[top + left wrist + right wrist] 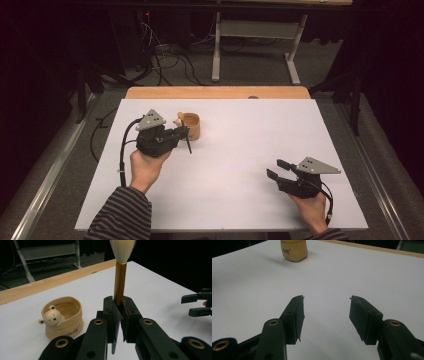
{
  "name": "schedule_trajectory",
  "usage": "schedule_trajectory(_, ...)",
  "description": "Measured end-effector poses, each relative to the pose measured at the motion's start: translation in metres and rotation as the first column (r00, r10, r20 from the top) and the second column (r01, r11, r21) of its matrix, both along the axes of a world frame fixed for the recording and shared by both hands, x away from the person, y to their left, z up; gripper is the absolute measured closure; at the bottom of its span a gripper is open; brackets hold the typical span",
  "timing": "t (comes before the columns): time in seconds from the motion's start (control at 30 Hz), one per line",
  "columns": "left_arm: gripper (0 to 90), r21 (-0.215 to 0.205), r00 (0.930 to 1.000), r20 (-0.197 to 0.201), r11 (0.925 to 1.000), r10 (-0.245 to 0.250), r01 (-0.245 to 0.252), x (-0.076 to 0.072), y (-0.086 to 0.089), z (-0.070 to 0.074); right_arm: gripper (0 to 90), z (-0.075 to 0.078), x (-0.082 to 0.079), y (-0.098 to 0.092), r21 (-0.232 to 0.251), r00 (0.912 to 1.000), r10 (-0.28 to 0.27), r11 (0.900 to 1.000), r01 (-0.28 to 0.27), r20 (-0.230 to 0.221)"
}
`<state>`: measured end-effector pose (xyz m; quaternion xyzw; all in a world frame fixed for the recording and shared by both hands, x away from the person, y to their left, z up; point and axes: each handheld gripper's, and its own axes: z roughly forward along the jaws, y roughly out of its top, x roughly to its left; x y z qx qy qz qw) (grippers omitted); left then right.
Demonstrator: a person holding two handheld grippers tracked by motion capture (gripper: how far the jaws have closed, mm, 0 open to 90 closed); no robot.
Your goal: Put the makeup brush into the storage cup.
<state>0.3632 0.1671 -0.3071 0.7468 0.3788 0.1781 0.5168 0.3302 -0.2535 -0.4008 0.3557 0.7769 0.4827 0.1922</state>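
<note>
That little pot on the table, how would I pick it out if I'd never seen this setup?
Start at the white table and look to its far left part, just past the left gripper, which is shut on a brush. There stands a small tan cup. A tiny bear's head peeks over its rim, the only such figure there.

The left gripper has its fingers clamped together, pointing right. The right gripper rests low, fingers spread apart, pointing left.
</note>
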Motion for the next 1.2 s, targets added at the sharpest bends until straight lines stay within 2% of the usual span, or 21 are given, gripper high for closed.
schedule_trajectory(0.77, 83.3, 0.029, 0.9981, -0.031, 0.9982, 0.054, -0.053, 0.030, 0.001, -0.003, 47.5, -0.001, -0.001, 0.001, -0.005, 1.0000, 0.007, 1.000, -0.007, 0.001)
schedule_trajectory(1.2, 83.3, 0.032, 0.9969, -0.010, 0.9965, 0.078, -0.077, 0.044, -0.003, 0.007, 47.6, -0.002, 0.000, 0.001, -0.008, 1.0000, 0.009, 1.000, -0.009, -0.004)
